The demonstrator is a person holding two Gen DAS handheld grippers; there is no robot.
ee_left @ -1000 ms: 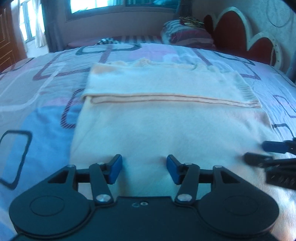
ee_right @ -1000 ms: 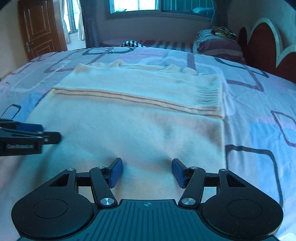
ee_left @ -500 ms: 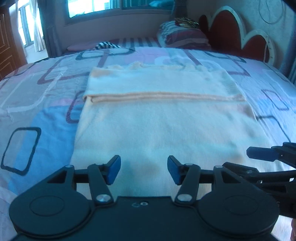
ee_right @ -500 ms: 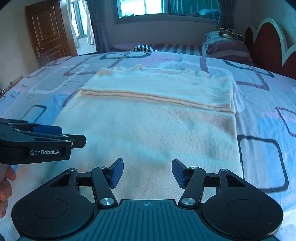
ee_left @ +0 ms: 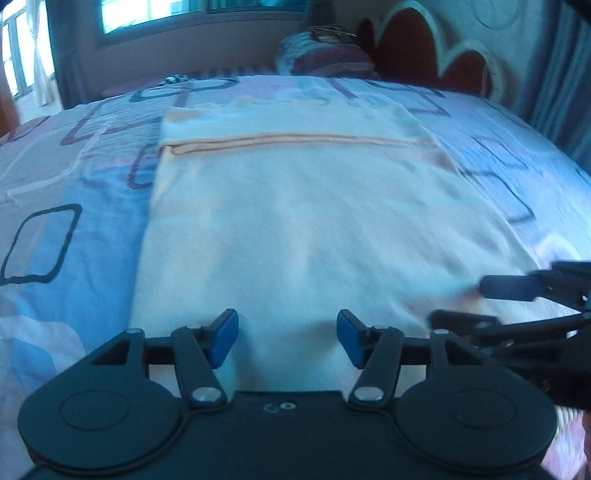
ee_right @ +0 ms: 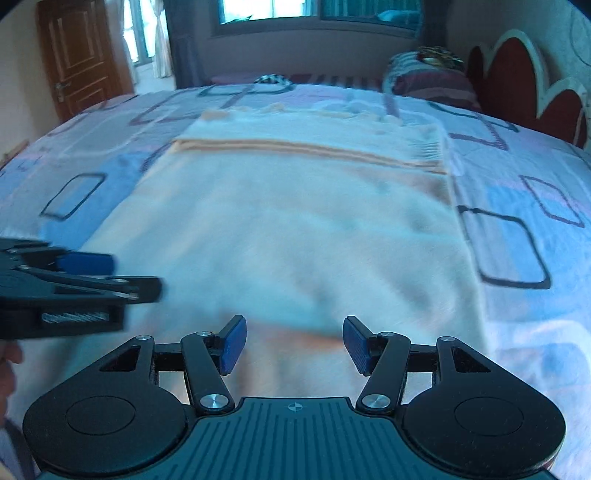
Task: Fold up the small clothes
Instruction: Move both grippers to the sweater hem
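A cream knit sweater lies flat on the bed, its far part folded over along a straight peach-coloured edge. It also shows in the right wrist view. My left gripper is open and empty, hovering over the sweater's near edge. My right gripper is open and empty over the near edge too, further right. Each gripper shows in the other's view: the right one at the right, the left one at the left.
The bed has a blue, pink and white sheet with dark square outlines. Striped pillows and a red-and-white headboard are at the far right. A wooden door and a window are beyond the bed.
Both grippers have pulled back and risen slightly over the sweater's near edge, with motion blur now. Both stay open. The sweater has not moved.
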